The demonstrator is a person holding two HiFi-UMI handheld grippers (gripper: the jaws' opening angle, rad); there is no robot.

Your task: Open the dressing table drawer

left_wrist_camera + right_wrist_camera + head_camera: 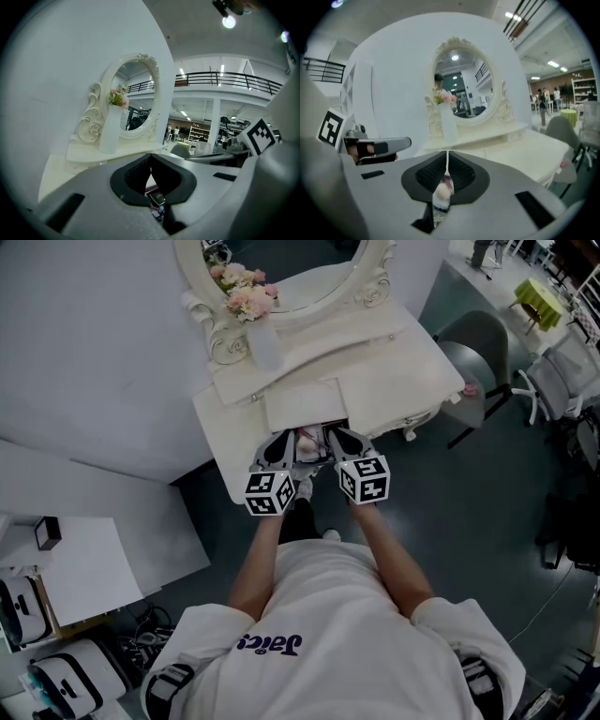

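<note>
1. Head view: the white dressing table (412,381) stands against a pale wall. It carries an oval mirror (300,268) and a vase (265,343) of pink flowers (246,292) on its raised back shelf.
2. The drawer (307,439) sits in the middle of the table's front. It stands pulled out, and small mixed items show in its open top.
3. The left gripper (277,448) and the right gripper (343,442) lie side by side over the drawer's near end. Each is held in one of the person's hands, one at either side of the opening.
4. Left gripper view: the fingers (136,176) are closed, with the pad tips meeting at a point. No object is caught between them. Below the tips, a dark little box (157,196) in the drawer shows through the gap.
5. Right gripper view: the fingers (459,173) are all but together, with only a thin pale line between the pads. I cannot tell whether that line is an edge of the drawer or the table beyond.
6. Under the right fingers a pinkish item (443,190) in the drawer is visible, blurred.
7. A grey chair (478,352) stands near the table's right end.
</note>
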